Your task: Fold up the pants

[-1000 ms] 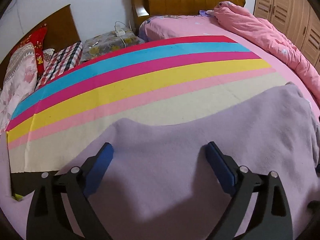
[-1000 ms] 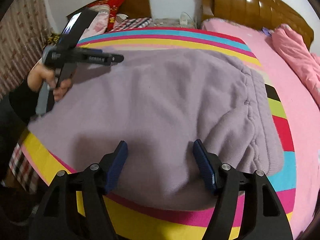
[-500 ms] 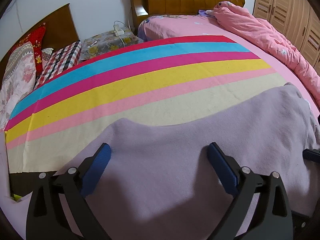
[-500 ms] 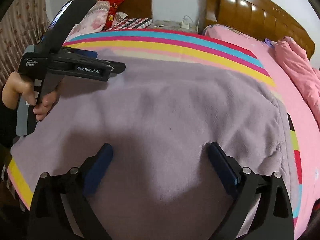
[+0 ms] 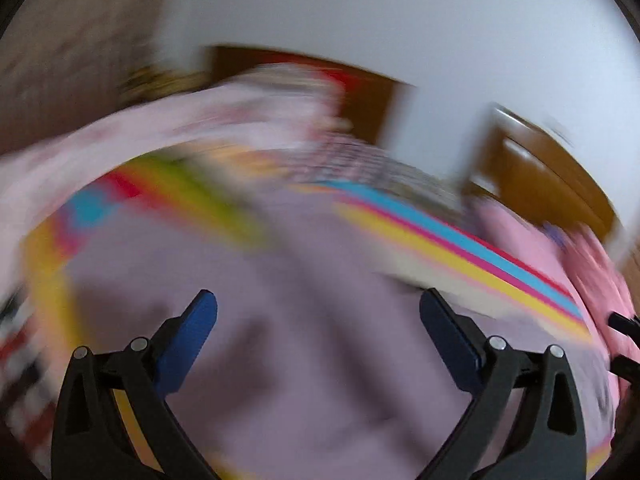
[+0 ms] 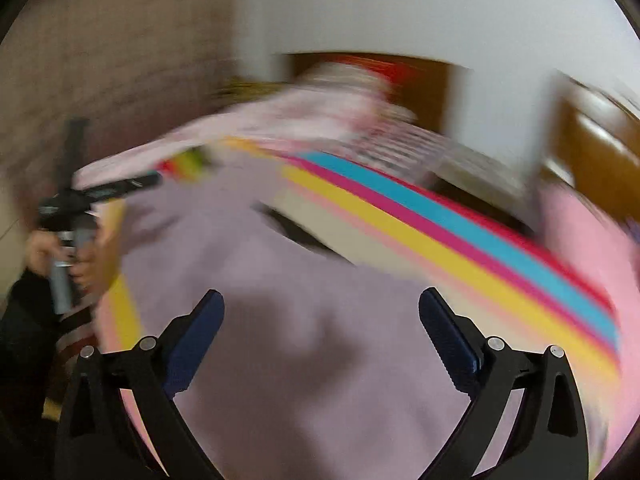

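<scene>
We see a bed (image 6: 580, 248) under a striped sheet (image 6: 460, 248), bands of yellow, magenta, blue, red. Lilac pants (image 6: 320, 320) lie flat on it. Frames heavily blurred.

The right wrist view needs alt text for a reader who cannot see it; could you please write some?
Motion-blurred fisheye view: the open right gripper hangs over lilac pants spread on a rainbow-striped blanket, gripping nothing. At far left, a hand holds the left gripper out over the pants' far edge. A white wall and wooden headboards blur behind.
</scene>
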Available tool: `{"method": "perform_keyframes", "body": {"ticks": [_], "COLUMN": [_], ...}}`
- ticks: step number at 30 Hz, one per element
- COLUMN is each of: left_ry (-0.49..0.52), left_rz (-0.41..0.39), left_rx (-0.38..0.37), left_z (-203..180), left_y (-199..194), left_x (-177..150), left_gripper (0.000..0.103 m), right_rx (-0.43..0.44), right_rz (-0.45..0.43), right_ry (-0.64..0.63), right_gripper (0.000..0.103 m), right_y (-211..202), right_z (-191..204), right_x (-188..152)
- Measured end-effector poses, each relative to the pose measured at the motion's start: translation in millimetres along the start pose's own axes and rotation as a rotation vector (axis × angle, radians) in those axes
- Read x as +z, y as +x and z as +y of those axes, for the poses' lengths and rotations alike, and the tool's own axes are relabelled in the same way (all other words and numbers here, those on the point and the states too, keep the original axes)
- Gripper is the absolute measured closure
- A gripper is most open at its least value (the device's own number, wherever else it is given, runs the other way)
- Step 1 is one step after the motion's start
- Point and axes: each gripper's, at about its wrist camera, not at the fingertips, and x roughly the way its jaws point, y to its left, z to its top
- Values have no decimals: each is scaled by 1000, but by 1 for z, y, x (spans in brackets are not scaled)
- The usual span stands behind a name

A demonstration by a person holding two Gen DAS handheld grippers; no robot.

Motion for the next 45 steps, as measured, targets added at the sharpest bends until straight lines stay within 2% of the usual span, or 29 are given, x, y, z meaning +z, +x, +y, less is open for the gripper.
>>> {"method": "perform_keyframes", "body": {"ticks": [2,4,5,8,10,11,13,16,19,23,24,25,26,27,28,30,32,34,36,39,41,42,43,44,45], "left_ry": [-164,-244,-297,-371,-401,-402,-386,-356,-356,-392,-381,-365,-348,-338,-341,-327,-273,-259,-287,-293,-303,-289,-271,-260,-246], "left_rz": [-11,-10,-16,13,28,30,35,54,82,68,66,60,48,49,46,15,-37,-48,-20,63,76,60,50,35,-3], "left_rx": [103,130,125,95,74,72,55,64,117,119,134,154,162,168,143,120,134,132,147,235,233,245,288,354,444], "left_z": [74,113,136,167,179,184,184,189,195,201,200,198,196,197,198,195,187,186,192,202,211,209,206,203,199], "left_y": [-9,-12,-12,0,11,15,24,37,58,66,67,67,67,67,65,55,41,36,44,71,83,79,72,64,51], "left_x": [-1,-1,-3,-2,-1,1,6,11,12,3,3,3,5,7,9,17,29,42,46,34,24,23,26,27,29], "left_gripper": [2,2,2,3,3,4,15,15,15,17,24,43,66,94,95,95,95,95,95,96,91,83,61,45,21], "right_rx": [112,229,270,400,469,500,530,543,563,573,592,607,605,590,592,586,563,536,508,466,441,455,452,448,456], "right_rz": [6,37,55,132,178,205,241,284,315,338,333,328,314,291,276,228,173,152,179,279,289,297,310,316,297], "right_ry": [-145,-307,-340,-350,-327,-326,-346,-382,-411,-432,-423,-421,-424,-430,-427,-427,-435,-438,-433,-438,-408,-380,-355,-313,-288], "right_gripper": [8,12,20,29,31,35,41,46,51,60,72,75,88,91,92,92,93,93,93,91,89,80,71,59,50], "right_y": [46,108,133,221,270,297,329,362,382,394,394,393,391,386,381,368,353,349,360,394,408,408,405,396,387], "right_z": [35,78,92,130,151,164,190,222,231,234,232,230,230,228,227,227,227,229,233,244,243,239,234,224,215], "right_x": [40,84,100,150,173,183,192,196,194,188,187,186,186,186,187,194,204,215,217,198,189,192,196,203,209]}}
